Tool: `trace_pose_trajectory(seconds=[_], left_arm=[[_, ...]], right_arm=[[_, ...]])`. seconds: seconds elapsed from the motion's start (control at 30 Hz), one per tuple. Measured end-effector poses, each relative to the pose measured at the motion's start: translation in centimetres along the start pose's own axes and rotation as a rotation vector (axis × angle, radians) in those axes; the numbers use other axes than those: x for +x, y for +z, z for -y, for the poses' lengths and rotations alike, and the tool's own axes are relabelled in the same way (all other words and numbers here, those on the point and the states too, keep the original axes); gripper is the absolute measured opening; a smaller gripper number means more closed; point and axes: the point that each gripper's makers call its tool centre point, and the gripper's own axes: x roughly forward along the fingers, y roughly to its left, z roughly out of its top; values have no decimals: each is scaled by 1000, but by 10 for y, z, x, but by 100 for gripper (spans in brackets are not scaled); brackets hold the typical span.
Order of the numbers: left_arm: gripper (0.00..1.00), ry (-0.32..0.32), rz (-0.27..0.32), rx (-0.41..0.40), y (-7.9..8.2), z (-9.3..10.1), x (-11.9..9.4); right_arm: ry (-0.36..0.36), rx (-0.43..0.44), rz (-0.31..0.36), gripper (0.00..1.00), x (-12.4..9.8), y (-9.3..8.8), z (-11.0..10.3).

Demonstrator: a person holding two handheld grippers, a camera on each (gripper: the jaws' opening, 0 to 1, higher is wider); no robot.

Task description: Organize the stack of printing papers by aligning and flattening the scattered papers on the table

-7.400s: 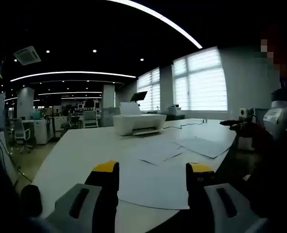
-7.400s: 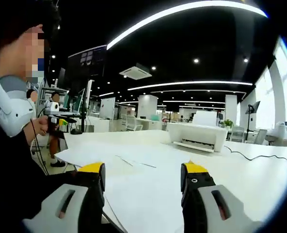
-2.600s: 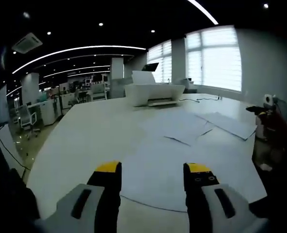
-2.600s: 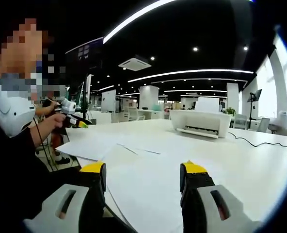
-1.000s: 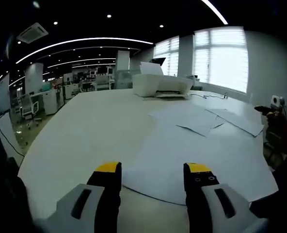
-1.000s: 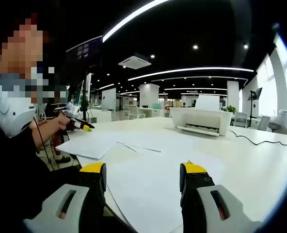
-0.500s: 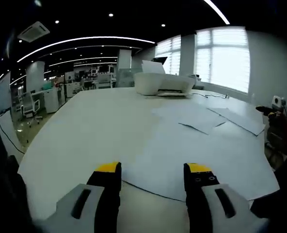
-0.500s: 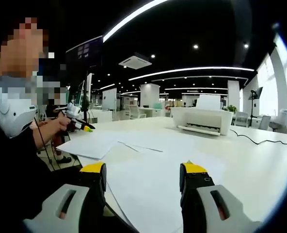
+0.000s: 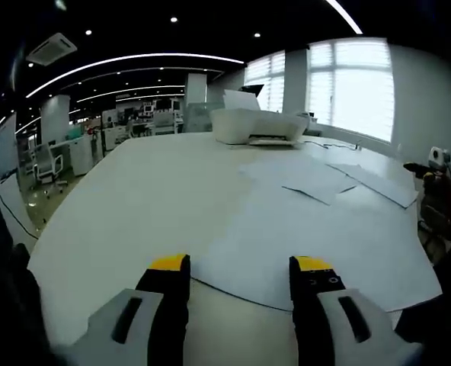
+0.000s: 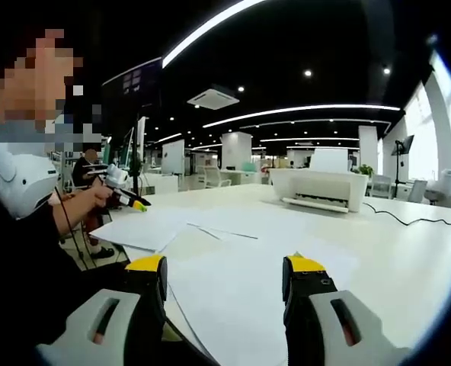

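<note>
table (image 9: 126, 198): big white top, rounded near edge in left gripper view; wide bare stretch on its left side, free room there. In right gripper view the surface (image 10: 408, 252) runs bare toward the right.
printer (image 9: 257, 126): white, at the far end of the table, sheet standing in its feed; also at (image 10: 319, 189). Dark cable (image 10: 416, 220) trails from it across the table.
near sheet (image 9: 317, 244): largest paper, lies flat just ahead of the left tongs, its near edge runs between and past the jaws, close to the table rim. Same sheet at (image 10: 241, 282).
scattered sheets (image 9: 317, 181): farther out, overlapping at skewed angles, edges not aligned; one (image 9: 374, 183) angled off to the right near the table edge. In right gripper view they sit at (image 10: 145, 229), left of centre.
left tongs (image 9: 239, 266): jaws wide apart, yellow tips, holding nothing, hovering at the near sheet's edge. Contact with paper: cannot tell.
right tongs (image 10: 223, 268): jaws wide apart, nothing between them, over the near sheet.
person's hand (image 10: 88, 200): at left in right gripper view, holding a gripper above the table edge.
</note>
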Motion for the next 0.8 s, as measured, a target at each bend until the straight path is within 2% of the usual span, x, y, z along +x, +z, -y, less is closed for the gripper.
trace_pose_trajectory(seconds=[0.23,0.4,0.8], left_arm=[[56,-1,-3,37,-2,4,0],[49,-6,-1,36,-1,4,0],[43,3,1,30,-2,2,0]], right_arm=[[5,1,3,57,3,1,-2],[7,2,5,57,3,0,-2],[6,5,9,57,0,0,-1]])
